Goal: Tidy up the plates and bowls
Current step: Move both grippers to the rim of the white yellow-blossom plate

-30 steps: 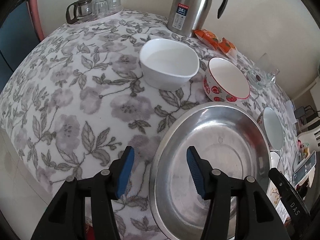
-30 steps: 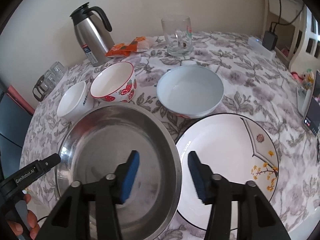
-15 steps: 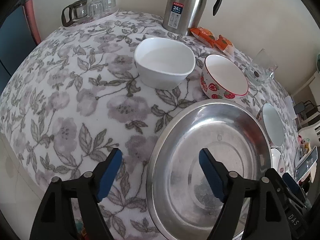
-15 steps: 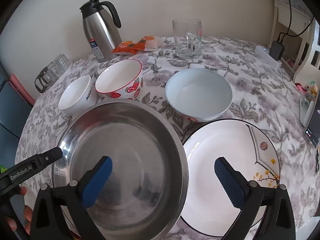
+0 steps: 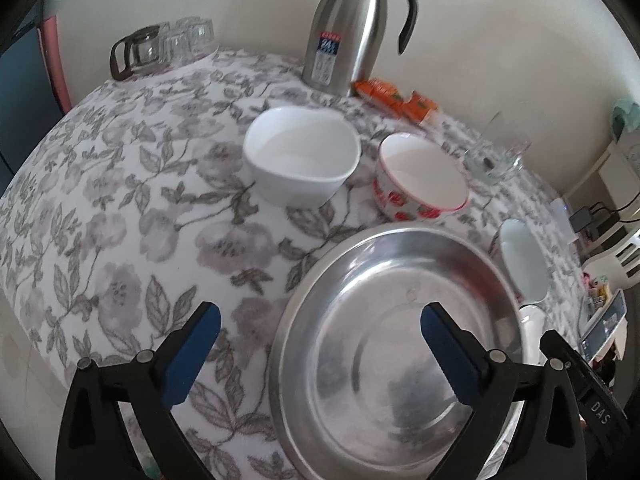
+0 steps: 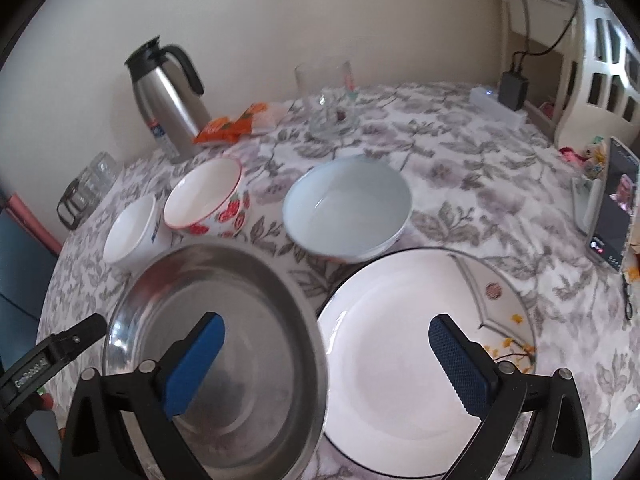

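A large steel plate (image 5: 400, 280) lies near the table's front edge. My left gripper (image 5: 319, 314) hovers over the plate's left rim with nothing between its fingers, and its jaws are opening. Beside the steel plate (image 6: 240, 280) lies a white plate with a black rim (image 6: 400, 340). My right gripper (image 6: 326, 322) stands open above the gap between the two plates, holding nothing. Behind them stand a white bowl (image 5: 300, 160), a strawberry-patterned bowl (image 5: 420, 176) and a pale blue bowl (image 6: 348, 208).
A steel thermos jug (image 5: 352, 28), orange snack packets (image 5: 394, 94), a glass mug (image 6: 328, 96) and a cluster of glass cups (image 5: 160, 46) stand along the far side near the wall. A phone (image 6: 616, 204) leans at the table's right edge.
Both grippers have spread from half open to wide open. Both views have tipped up slightly, so the dishes sit lower in frame. No dish has moved.
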